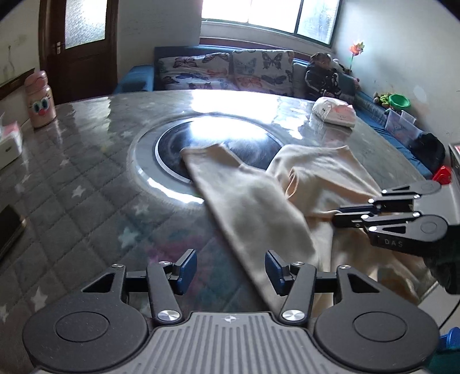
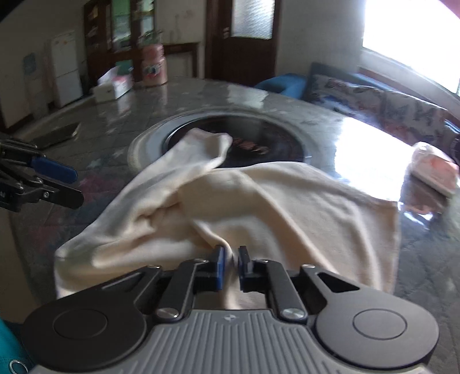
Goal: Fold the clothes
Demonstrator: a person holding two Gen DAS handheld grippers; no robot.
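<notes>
Daylight from blown-out window (image 1: 258, 11), white glare patch on glossy table (image 1: 86, 161) — second flare at right in right wrist view, room corners dim, motion blur on cream cloth (image 2: 258, 201) and background, fisheye bending and black vignette at edges — soft shadows.

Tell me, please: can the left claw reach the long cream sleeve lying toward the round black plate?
Probably yes. The left claw is open and empty, and the cream sleeve runs beside its right finger with nothing between. The right claw grips the cloth elsewhere.
</notes>
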